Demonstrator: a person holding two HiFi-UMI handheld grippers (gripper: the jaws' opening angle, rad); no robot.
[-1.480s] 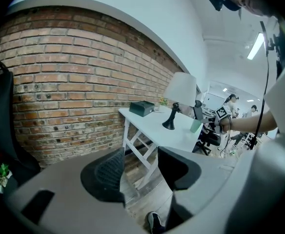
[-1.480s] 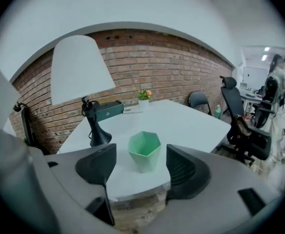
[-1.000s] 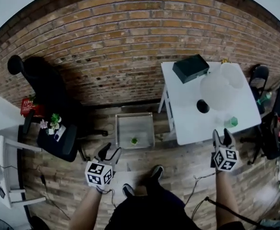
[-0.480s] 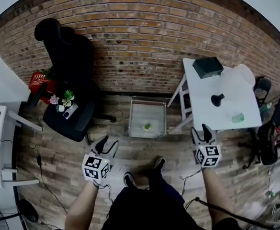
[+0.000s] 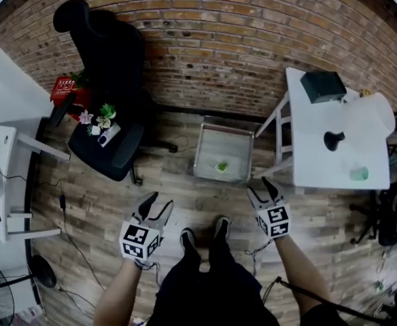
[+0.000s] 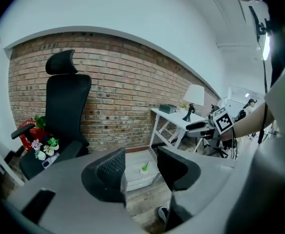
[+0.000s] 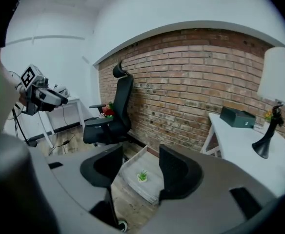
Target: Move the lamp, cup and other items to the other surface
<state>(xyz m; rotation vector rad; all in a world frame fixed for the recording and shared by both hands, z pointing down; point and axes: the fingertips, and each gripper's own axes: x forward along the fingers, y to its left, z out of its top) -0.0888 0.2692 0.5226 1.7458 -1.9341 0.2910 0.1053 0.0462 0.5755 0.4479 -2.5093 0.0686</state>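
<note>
A white table (image 5: 313, 138) at the right carries a lamp with a white shade (image 5: 374, 116) on a black stand, a black box (image 5: 323, 85) and a green cup (image 5: 359, 174). Both grippers hang over the wood floor in front of my feet, away from the table. My left gripper (image 5: 155, 205) is open and empty, and so is my right gripper (image 5: 264, 190). Between the right gripper's jaws (image 7: 140, 167) the view runs to a small green plant (image 7: 142, 176) in a grey tray (image 7: 131, 165) on the floor. The lamp (image 7: 274, 101) stands at the right of that view.
A black office chair (image 5: 110, 60) stands at the left with small flowers (image 5: 96, 119) on its seat and something red (image 5: 66, 87) beside it. The grey tray (image 5: 215, 145) lies on the floor by the brick wall. Another white table (image 5: 1, 182) sits at far left.
The head view has swung left, so the white table now sits at the right edge. My right gripper has come left and down from the table's front edge. The left gripper has shifted slightly.
</note>
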